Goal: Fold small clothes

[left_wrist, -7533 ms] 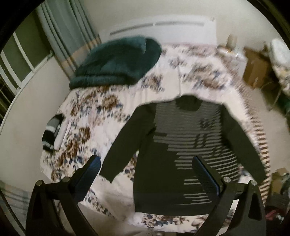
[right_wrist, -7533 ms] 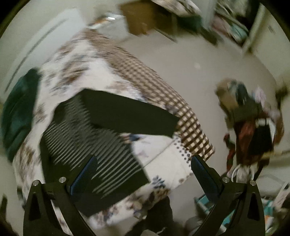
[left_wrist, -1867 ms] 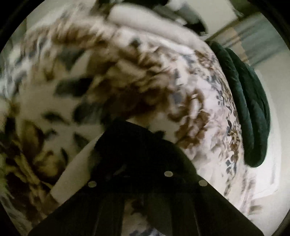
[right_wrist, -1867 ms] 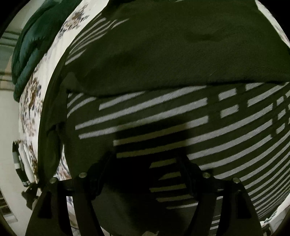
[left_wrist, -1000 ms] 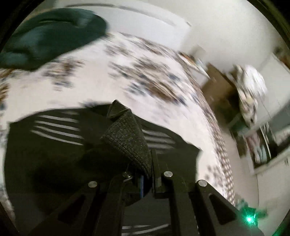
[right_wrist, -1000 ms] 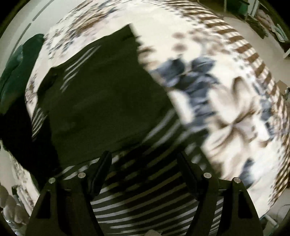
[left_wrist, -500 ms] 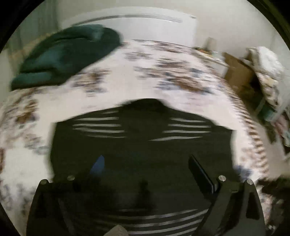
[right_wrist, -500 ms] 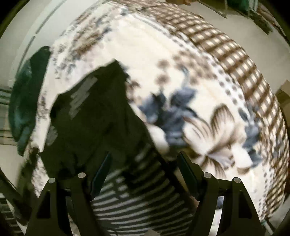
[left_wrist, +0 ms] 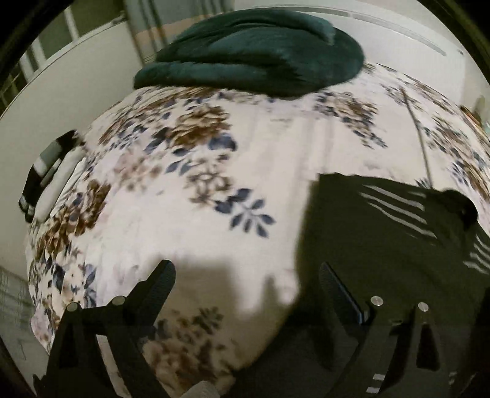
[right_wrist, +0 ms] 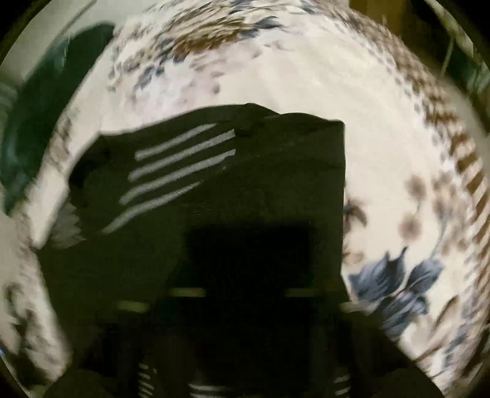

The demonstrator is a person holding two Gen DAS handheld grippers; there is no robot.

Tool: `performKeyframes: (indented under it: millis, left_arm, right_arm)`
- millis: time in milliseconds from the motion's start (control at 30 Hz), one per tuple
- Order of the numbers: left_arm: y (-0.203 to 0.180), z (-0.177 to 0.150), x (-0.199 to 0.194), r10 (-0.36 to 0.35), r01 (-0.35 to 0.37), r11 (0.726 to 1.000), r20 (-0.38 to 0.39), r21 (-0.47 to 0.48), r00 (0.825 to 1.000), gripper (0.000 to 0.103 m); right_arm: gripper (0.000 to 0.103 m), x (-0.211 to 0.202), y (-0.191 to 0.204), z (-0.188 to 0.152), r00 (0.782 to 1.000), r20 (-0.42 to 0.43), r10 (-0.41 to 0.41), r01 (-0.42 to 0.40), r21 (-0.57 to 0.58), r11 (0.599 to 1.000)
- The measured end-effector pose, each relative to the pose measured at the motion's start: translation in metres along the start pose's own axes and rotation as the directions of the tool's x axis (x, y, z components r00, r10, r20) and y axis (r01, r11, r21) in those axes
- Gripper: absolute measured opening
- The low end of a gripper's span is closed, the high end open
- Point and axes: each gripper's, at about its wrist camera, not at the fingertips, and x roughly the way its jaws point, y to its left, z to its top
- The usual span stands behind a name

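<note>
Dark striped sweater (left_wrist: 382,245) beside left gripper (left_wrist: 245,284)

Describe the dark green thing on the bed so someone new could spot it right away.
Find the bed with the floral cover. At its far end, by the white headboard, lies a folded green blanket. It is plush and plain, unlike the black striped sweater nearby.

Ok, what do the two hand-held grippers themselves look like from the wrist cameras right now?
The left hand-held gripper has two matte black, angular fingers with flat textured pads, each on a triangular open-frame bracket fixed with round silver bolt heads. Small white markings sit low on the right bracket. The right hand-held gripper is a dark, blurred mass; only faint pale streaks show. No cables, sleeves or hands are visible.
</note>
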Motion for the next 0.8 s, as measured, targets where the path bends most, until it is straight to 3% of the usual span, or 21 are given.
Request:
performKeyframes:
  millis: [100,167,300,433,467,533,600,700,800]
  left_arm:
    - [0.012,0.003,0.009,-0.005,0.004,0.999,-0.017,-0.038,1.0,0.096]
    - [0.015,0.002,0.014,-0.006,0.005,0.999,-0.031,-0.042,1.0,0.096]
    - [0.016,0.003,0.025,-0.022,0.02,0.999,-0.051,-0.043,0.998,0.096]
    - [0.01,0.005,0.036,-0.051,0.049,0.998,-0.067,-0.03,0.996,0.096]
    - [0.008,0.006,0.04,-0.058,0.056,0.998,-0.074,-0.027,0.996,0.096]
    - [0.006,0.008,0.043,-0.069,0.068,0.997,-0.083,-0.022,0.994,0.096]
    - [0.001,0.011,0.045,-0.086,0.086,0.996,-0.083,-0.008,0.993,0.096]
    - [-0.01,0.016,0.045,-0.102,0.105,0.994,-0.065,0.033,0.993,0.096]
    - [-0.027,0.021,0.05,-0.126,0.131,0.988,-0.068,0.077,0.99,0.096]
  right_arm:
    - [0.003,-0.035,-0.004,-0.003,0.993,0.109,-0.053,0.051,0.022,0.998]
    - [0.003,-0.048,-0.022,-0.003,0.984,0.133,-0.114,0.103,0.087,0.991]
    - [0.003,-0.038,-0.06,-0.001,0.984,0.059,-0.17,0.158,0.169,0.973]
    - [0.004,-0.017,-0.054,0.008,0.983,-0.015,-0.181,0.181,0.106,0.978]
    - [0.007,-0.015,-0.053,0.008,0.985,-0.028,-0.171,0.173,0.107,0.979]
    - [0.024,-0.018,-0.059,0.01,0.988,-0.046,-0.146,0.151,0.135,0.979]
    - [0.047,-0.029,-0.067,0.009,0.996,-0.034,-0.079,0.084,0.198,0.977]
    - [0.054,-0.046,-0.075,0.009,1.0,0.003,-0.02,0.019,0.241,0.97]
    - [0.061,-0.049,-0.075,0.007,1.0,0.003,0.003,-0.004,0.202,0.979]
